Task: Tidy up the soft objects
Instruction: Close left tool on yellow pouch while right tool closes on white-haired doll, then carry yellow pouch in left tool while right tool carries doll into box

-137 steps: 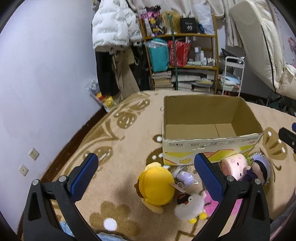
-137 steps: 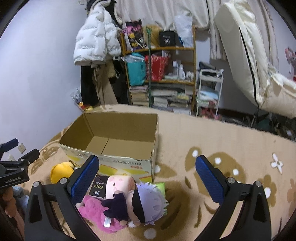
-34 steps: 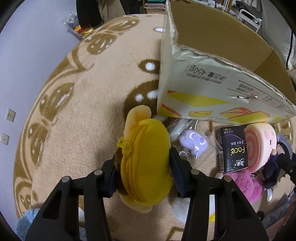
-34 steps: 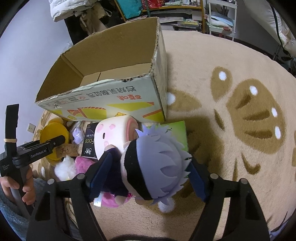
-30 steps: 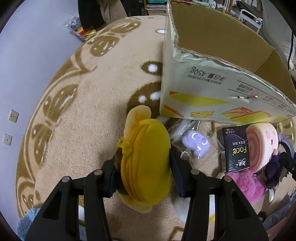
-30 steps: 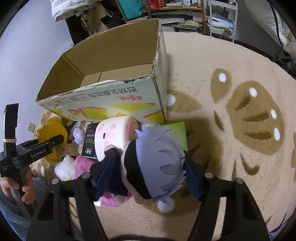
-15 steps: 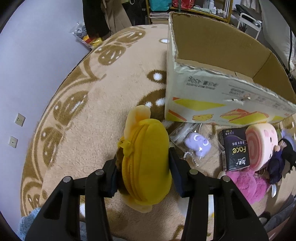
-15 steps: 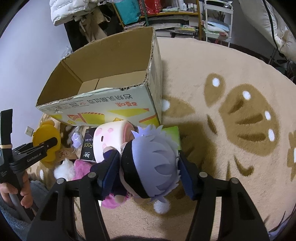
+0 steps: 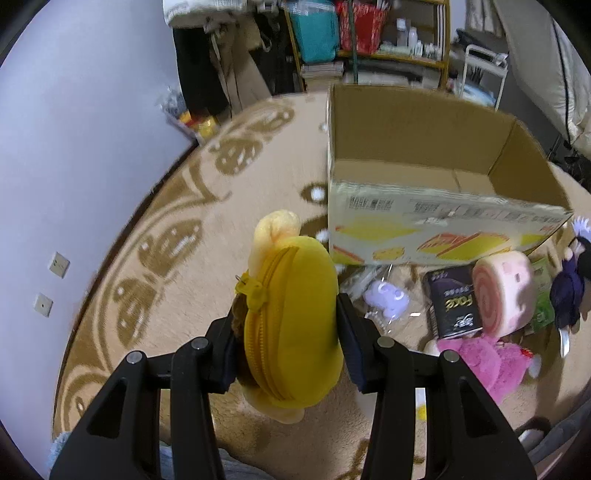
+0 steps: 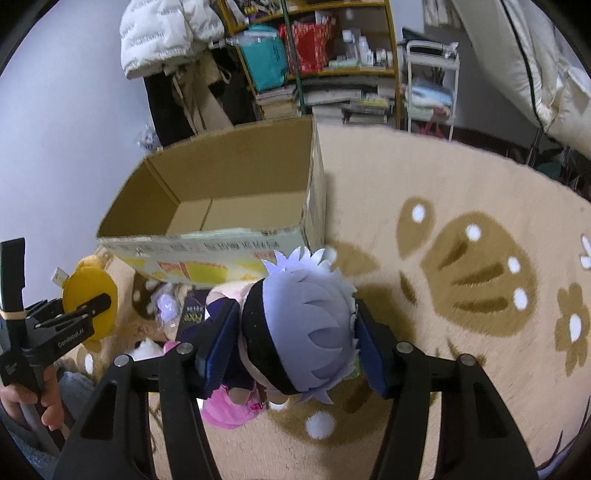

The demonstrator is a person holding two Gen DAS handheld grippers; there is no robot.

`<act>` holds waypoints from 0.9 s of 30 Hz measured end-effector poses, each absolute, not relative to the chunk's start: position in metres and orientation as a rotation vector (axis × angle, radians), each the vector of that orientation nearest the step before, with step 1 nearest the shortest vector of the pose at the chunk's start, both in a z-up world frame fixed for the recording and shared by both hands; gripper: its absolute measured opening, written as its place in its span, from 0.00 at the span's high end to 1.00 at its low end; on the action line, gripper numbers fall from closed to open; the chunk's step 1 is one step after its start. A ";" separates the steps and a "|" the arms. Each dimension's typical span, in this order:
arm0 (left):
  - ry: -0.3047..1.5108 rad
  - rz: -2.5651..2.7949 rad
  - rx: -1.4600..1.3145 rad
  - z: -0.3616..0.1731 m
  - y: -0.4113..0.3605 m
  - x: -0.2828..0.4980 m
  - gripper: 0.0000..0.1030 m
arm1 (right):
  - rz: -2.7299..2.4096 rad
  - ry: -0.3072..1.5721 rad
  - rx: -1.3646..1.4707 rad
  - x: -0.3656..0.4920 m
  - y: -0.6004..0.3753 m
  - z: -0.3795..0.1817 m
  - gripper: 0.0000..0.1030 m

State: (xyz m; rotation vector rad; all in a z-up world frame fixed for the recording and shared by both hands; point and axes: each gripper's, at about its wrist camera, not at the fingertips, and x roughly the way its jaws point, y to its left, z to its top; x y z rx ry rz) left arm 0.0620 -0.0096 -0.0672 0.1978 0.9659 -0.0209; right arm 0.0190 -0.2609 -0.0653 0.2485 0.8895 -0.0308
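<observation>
My left gripper (image 9: 286, 339) is shut on a yellow plush pouch (image 9: 288, 314) and holds it above the rug, near the left front corner of the open cardboard box (image 9: 424, 221). My right gripper (image 10: 295, 343) is shut on a plush doll with pale lilac hair (image 10: 306, 328), lifted in front of the box (image 10: 221, 236). On the rug before the box lie a pink roll plush (image 9: 504, 295), a magenta plush (image 9: 480, 362) and a small purple toy in a clear bag (image 9: 386, 297). The box inside looks empty.
A black tissue pack (image 9: 454, 306) and a green packet (image 9: 543, 291) lie among the plushes. A shelf unit (image 10: 314, 55) with books and bags, a white trolley (image 10: 430, 85) and hanging coats (image 10: 166, 33) stand behind the box. A purple wall (image 9: 74, 147) bounds the left.
Both grippers, open and empty 4.6 s ago, have closed on their plushes. Over the last second both have lifted them up off the rug toward the box.
</observation>
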 end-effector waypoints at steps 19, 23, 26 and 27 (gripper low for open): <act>0.569 -0.086 0.132 0.019 -0.007 0.015 0.56 | -0.002 0.541 0.117 -0.009 -0.236 -0.001 0.38; 0.542 -0.082 0.123 0.030 -0.006 0.015 0.56 | -0.002 0.497 0.124 -0.011 -0.232 0.010 0.38; 0.505 -0.074 0.132 0.041 -0.008 0.015 0.56 | 0.004 0.463 0.117 -0.010 -0.229 0.018 0.38; 0.493 -0.070 0.136 0.044 -0.008 0.014 0.56 | 0.008 0.454 0.117 -0.009 -0.228 0.021 0.38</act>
